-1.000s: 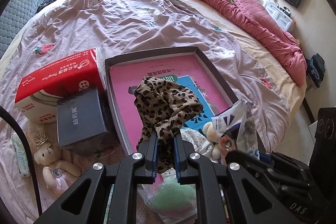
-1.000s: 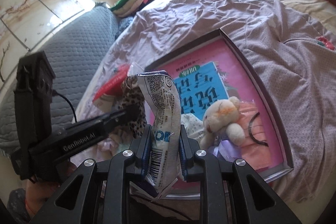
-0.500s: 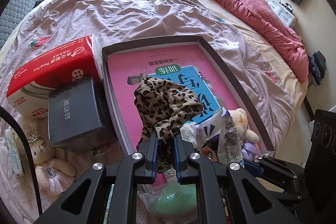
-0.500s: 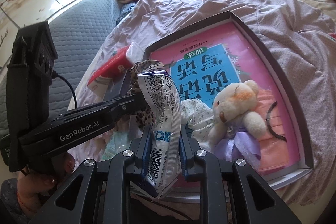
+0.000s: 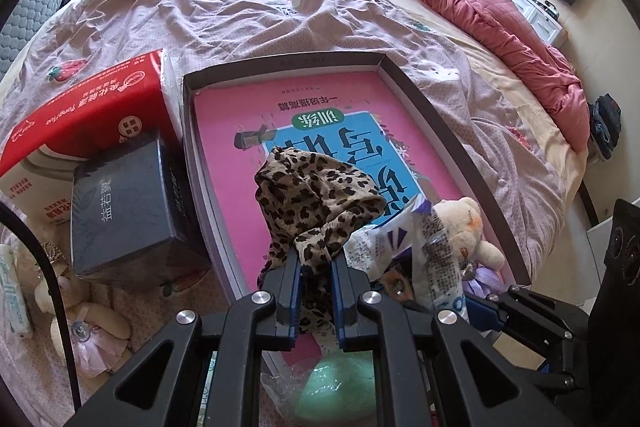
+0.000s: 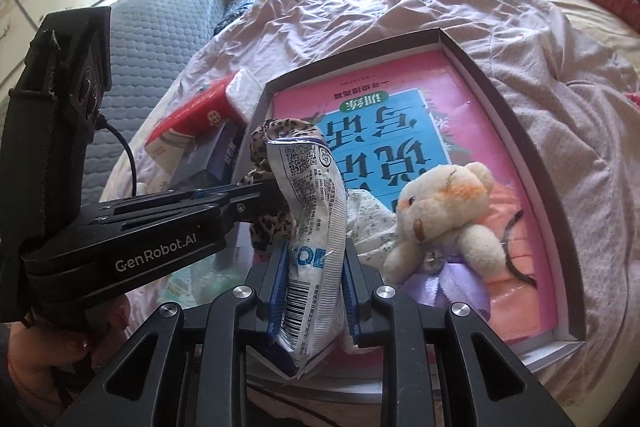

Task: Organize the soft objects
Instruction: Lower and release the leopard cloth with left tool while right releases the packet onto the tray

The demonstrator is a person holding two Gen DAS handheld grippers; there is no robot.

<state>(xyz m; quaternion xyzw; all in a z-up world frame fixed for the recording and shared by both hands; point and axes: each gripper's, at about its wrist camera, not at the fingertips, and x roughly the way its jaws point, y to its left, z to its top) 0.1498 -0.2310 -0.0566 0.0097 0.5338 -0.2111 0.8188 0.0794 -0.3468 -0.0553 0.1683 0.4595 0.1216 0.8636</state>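
My left gripper [image 5: 314, 261] is shut on a leopard-print cloth [image 5: 316, 195] and holds it above the near end of a shallow dark-rimmed tray [image 5: 436, 111] lined with a pink and blue book cover. My right gripper [image 6: 314, 255] is shut on a white plastic packet [image 6: 316, 211], held upright just right of the cloth; the packet also shows in the left wrist view [image 5: 428, 247]. A cream teddy bear [image 6: 444, 211] in a purple dress lies in the tray's near right corner on an orange cloth [image 6: 516, 227]. A pale floral cloth [image 6: 368, 223] lies beside it.
A red tissue pack [image 5: 84, 107] and a dark blue box [image 5: 128, 203] lie left of the tray on the lilac bedspread [image 5: 240, 7]. A second small bear [image 5: 84, 311] lies at the near left. A green item in plastic [image 5: 340, 391] sits below my left gripper. A red quilt [image 5: 480, 7] lies at the far right.
Both grippers have moved forward over the tray with their loads. The bear and the tray's near end now show closer in both views.
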